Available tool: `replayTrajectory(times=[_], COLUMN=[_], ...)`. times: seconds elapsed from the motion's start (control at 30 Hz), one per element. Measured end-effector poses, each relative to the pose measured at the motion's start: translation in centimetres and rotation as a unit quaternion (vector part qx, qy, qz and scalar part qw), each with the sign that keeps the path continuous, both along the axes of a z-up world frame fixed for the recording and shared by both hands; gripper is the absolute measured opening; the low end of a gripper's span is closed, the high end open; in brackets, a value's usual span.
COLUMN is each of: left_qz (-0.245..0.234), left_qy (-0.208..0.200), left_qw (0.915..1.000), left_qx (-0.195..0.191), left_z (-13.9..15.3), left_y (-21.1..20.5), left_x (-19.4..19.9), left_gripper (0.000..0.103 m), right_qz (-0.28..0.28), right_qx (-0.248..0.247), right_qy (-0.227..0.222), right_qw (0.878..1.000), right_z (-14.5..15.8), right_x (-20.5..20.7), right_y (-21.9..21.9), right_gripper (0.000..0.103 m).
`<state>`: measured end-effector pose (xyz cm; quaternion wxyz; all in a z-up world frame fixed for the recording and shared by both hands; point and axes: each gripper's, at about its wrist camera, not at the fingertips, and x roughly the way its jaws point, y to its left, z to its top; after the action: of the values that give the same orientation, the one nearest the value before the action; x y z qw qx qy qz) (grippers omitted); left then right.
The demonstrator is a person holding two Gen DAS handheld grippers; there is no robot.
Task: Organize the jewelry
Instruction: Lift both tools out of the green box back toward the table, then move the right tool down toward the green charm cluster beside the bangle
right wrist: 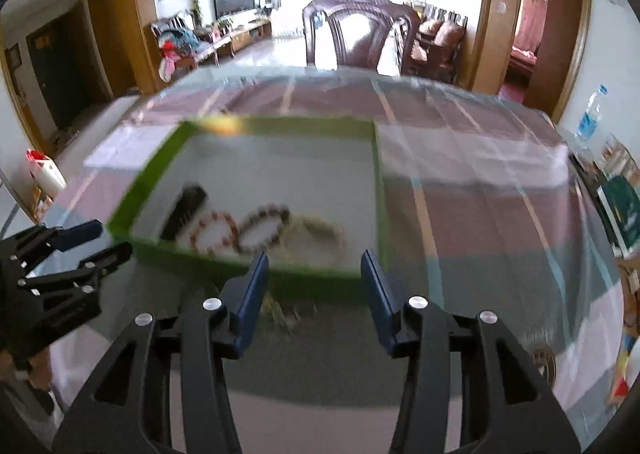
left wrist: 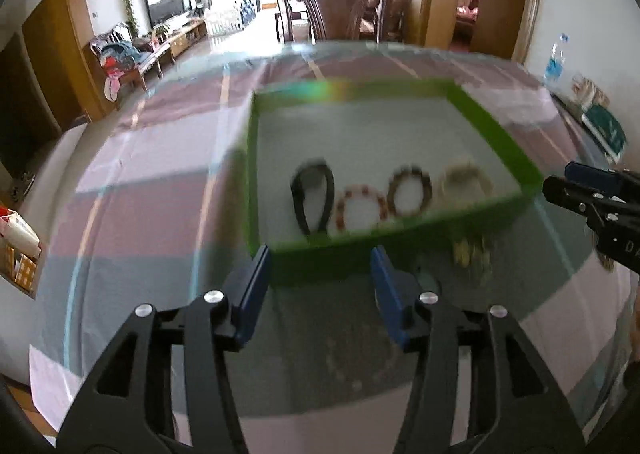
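Note:
A green-rimmed tray (left wrist: 496, 134) (right wrist: 380, 182) holds a row of jewelry: a black band (left wrist: 312, 194) (right wrist: 184, 210), a red-and-white bead bracelet (left wrist: 362, 206) (right wrist: 214, 232), a brown bead bracelet (left wrist: 412, 190) (right wrist: 262, 228) and a pale bracelet (left wrist: 466, 182) (right wrist: 320, 232). A small gold piece (left wrist: 468, 252) (right wrist: 284, 312) lies on the table just in front of the tray. My left gripper (left wrist: 320, 286) is open and empty before the tray's near wall. My right gripper (right wrist: 314, 290) is open and empty, above the gold piece. Both views are blurred.
The table has a glass top over a striped cloth (left wrist: 140, 214). A water bottle (right wrist: 590, 114) and a green book (right wrist: 624, 210) stand at the right edge. A round dark object (right wrist: 544, 366) lies at the near right. Chairs (right wrist: 360, 38) stand beyond the far edge.

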<state>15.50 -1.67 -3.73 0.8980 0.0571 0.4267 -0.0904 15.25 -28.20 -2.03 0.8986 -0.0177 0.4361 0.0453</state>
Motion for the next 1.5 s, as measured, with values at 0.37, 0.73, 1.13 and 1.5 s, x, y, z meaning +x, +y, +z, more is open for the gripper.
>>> replayTrajectory(times=[0.37,0.73,1.13,1.5], left_qz=[-0.010,0.014,0.012,0.010], left_qy=[0.047,0.070,0.084,0.091], left_qw=[0.9986,0.9973,0.9962,0.9956], left_qx=[0.021,0.016,0.017,0.018], left_z=[-3.9,-5.3,-6.1,-6.4], left_y=[-0.9,1.3,1.3,0.9], left_x=[-1.2,-2.2,-3.2,-2.9], left_gripper=[0.062,0.067,0.067,0.070], right_qz=[-0.018,0.069,0.028,0.040], right_qx=[0.008,-0.023,0.034,0.002], right_qy=[0.077,0.123,0.091,0.108], right_qw=[0.997,0.990,0.995,0.993], right_z=[-7.3,-7.9,-6.7,-7.7], right_x=[2.0,-1.8,-1.6,-1.5], right_y=[0.9,3.3,1.9,2.4], right_gripper=[0.048,0.048,0.048,0.051])
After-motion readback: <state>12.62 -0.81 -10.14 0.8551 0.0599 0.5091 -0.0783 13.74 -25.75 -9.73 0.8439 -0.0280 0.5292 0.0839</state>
